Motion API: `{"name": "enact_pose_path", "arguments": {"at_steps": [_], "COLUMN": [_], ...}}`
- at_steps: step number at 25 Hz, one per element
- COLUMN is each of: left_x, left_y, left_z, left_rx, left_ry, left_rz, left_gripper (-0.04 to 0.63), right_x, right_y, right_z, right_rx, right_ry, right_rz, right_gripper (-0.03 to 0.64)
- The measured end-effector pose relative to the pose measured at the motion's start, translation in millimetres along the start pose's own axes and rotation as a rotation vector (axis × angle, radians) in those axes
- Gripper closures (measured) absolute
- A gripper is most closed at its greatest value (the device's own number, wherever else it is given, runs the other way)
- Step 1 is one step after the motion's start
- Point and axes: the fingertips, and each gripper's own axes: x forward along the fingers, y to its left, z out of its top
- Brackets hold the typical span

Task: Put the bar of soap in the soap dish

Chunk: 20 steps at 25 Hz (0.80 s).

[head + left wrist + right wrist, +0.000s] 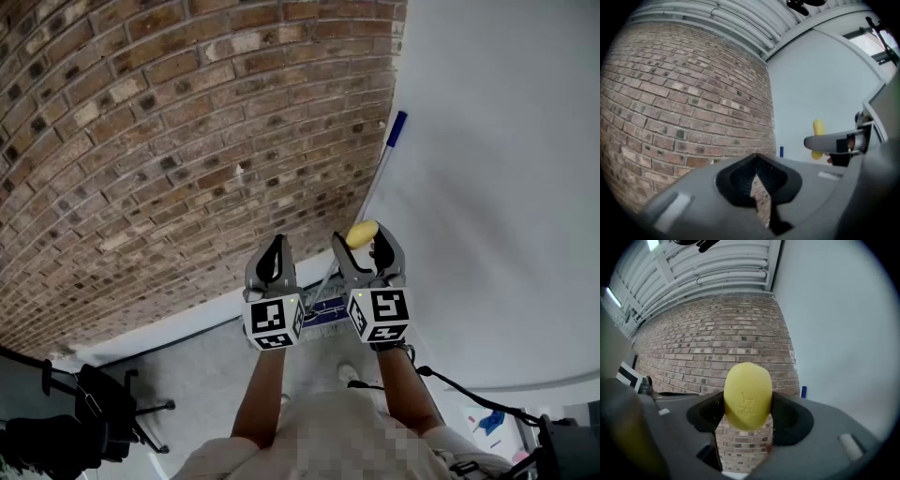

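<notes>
Clamping soap bar [747, 397], right gripper [748, 417] pads [707, 413] cover bar's sides.

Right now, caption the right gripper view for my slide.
Yellow soap bar clamped in the right gripper, brick wall behind.

Two grey hand-held grippers [277, 246] [361, 242], black-white marker cubes [273, 322], black cable [450, 384]

Left gripper [275, 255] and right gripper [360, 234] are side by side, near each other, ahead of the person. The bar of soap [747, 397] sits between the right gripper's jaws. Beyond them, the brick wall [169, 141] on the left meets the plain wall [497, 187] on the right. A pole [389, 150] stands at their corner. A chair [103, 403] is on the floor at lower left.
</notes>
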Motion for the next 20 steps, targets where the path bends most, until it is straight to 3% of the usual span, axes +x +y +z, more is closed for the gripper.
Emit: {"name": "enact_pose_path", "arguments": {"at_steps": [6, 10, 15, 17, 20], "left_x": [21.6, 5.2, -54.0, -97.5, -185.2], "left_y": [-21.2, 1.8, 73.4, 111.7, 172.0], "left_z": [-10.3, -19.1, -10.2, -0.1, 11.5], "left_rx": [0.017, 0.041, 0.077, 0.097, 0.15], "left_ry": [0.007, 0.04, 0.065, 0.076, 0.1], "left_rz": [0.046, 0.171, 0.373, 0.484, 0.679], "left_gripper": [0.594, 0.594, 0.594, 0.594, 0.594], "right_x": [14.5, 34.6, 58.8, 60.6, 46.3], "right_y": [-27.7, 1.8, 96.5, 153.6, 257.4], "right_z": [-11.1, -24.4, -31.4, -29.3, -24.9], "right_rx": [0.011, 0.05, 0.059, 0.027, 0.078], "right_ry": [0.014, 0.049, 0.059, 0.05, 0.051], "right_rz": [0.062, 0.207, 0.42, 0.507, 0.7], "right_gripper": [0.317, 0.316, 0.316, 0.318, 0.318]}}
